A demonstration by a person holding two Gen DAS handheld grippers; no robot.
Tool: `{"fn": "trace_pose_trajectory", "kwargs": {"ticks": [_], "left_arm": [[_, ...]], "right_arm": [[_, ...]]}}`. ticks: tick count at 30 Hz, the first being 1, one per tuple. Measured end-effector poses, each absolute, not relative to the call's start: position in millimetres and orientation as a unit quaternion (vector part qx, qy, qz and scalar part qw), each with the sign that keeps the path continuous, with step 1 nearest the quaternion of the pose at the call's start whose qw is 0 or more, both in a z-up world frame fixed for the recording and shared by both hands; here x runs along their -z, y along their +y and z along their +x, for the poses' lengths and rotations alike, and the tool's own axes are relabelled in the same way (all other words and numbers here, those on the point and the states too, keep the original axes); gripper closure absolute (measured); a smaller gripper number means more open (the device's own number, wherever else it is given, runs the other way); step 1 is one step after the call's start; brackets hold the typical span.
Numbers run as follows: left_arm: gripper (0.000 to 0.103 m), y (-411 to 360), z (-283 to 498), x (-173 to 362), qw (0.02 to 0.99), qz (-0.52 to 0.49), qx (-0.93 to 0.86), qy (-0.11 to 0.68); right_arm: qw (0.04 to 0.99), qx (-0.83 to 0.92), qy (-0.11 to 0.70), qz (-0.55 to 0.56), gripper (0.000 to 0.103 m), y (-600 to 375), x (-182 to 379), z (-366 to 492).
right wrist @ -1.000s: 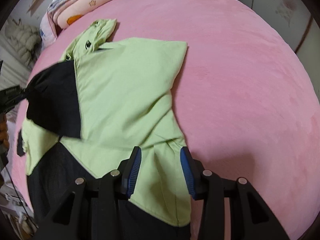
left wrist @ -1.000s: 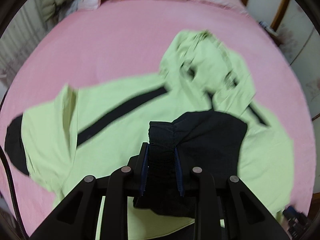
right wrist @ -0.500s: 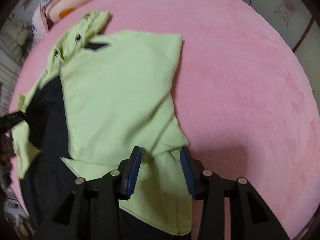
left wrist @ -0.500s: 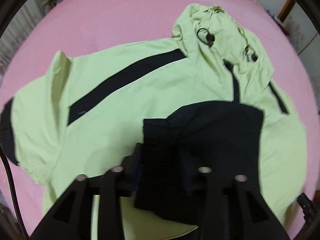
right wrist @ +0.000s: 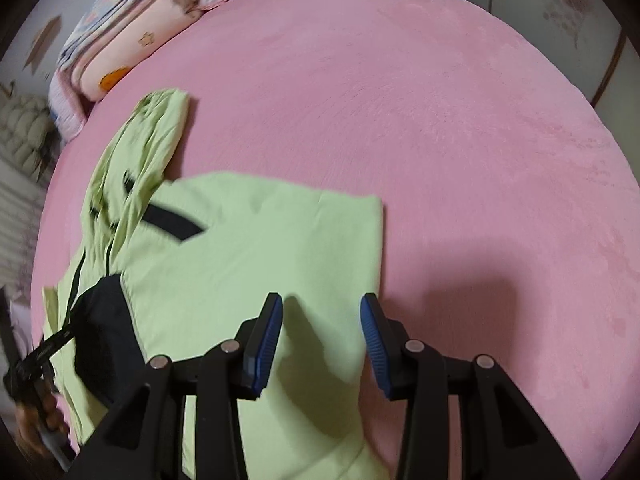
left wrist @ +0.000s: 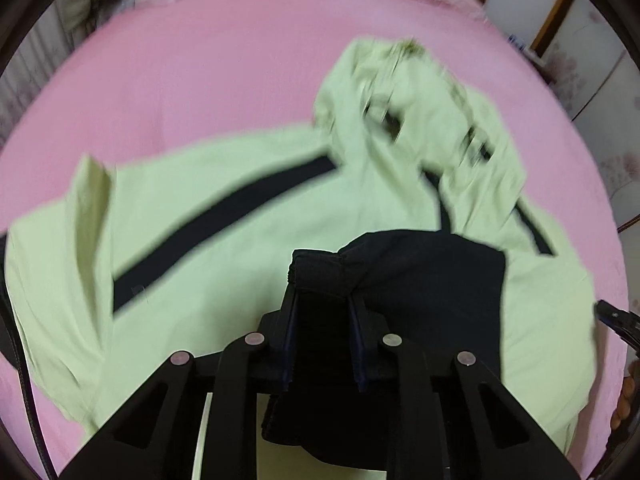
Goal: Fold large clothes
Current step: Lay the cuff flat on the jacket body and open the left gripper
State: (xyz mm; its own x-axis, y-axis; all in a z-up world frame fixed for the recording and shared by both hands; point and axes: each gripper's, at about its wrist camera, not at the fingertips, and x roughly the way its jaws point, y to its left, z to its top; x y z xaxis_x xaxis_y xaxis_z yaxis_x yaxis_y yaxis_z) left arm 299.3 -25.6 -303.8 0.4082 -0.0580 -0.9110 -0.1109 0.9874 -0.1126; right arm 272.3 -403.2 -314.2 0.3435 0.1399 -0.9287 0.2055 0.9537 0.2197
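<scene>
A light green hooded jacket with black stripes lies spread on the pink bed; it also shows in the right wrist view. Its hood points to the far side. My left gripper is shut on the black sleeve cuff and holds it over the jacket's body. My right gripper is open and empty, just above the folded green right part of the jacket. The black sleeve and the left gripper show at the left in the right wrist view.
Pillows and a folded quilt lie at the head of the bed. Pink bed surface stretches to the right of the jacket. A wooden headboard and a wall stand at the far right.
My left gripper has drawn back and up with the black cuff still in it. My right gripper has let go of the green fabric and lifted off it, with the jaws still apart.
</scene>
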Motion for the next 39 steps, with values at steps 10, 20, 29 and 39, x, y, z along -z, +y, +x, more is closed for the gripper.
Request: {"fn": "trace_pose_trajectory", "kwargs": {"ticks": [10, 20, 29, 39], "left_arm": [[0.071, -18, 321, 354, 0.813, -0.047, -0.049, 0.578], [0.034, -14, 273, 316, 0.805, -0.062, -0.05, 0.587], [0.034, -57, 209, 289, 0.826, -0.062, -0.008, 0.56], [0.036, -86, 226, 346, 0.791, -0.026, -0.031, 0.61]], "right_arm": [[0.804, 0.041, 0.577, 0.138, 0.082, -408, 344, 296], [0.811, 0.036, 0.577, 0.082, 0.089, -387, 306, 263], [0.828, -0.086, 0.552, 0.053, 0.089, -307, 278, 171], [0.808, -0.037, 0.587, 0.011, 0.095, -306, 336, 184]]}}
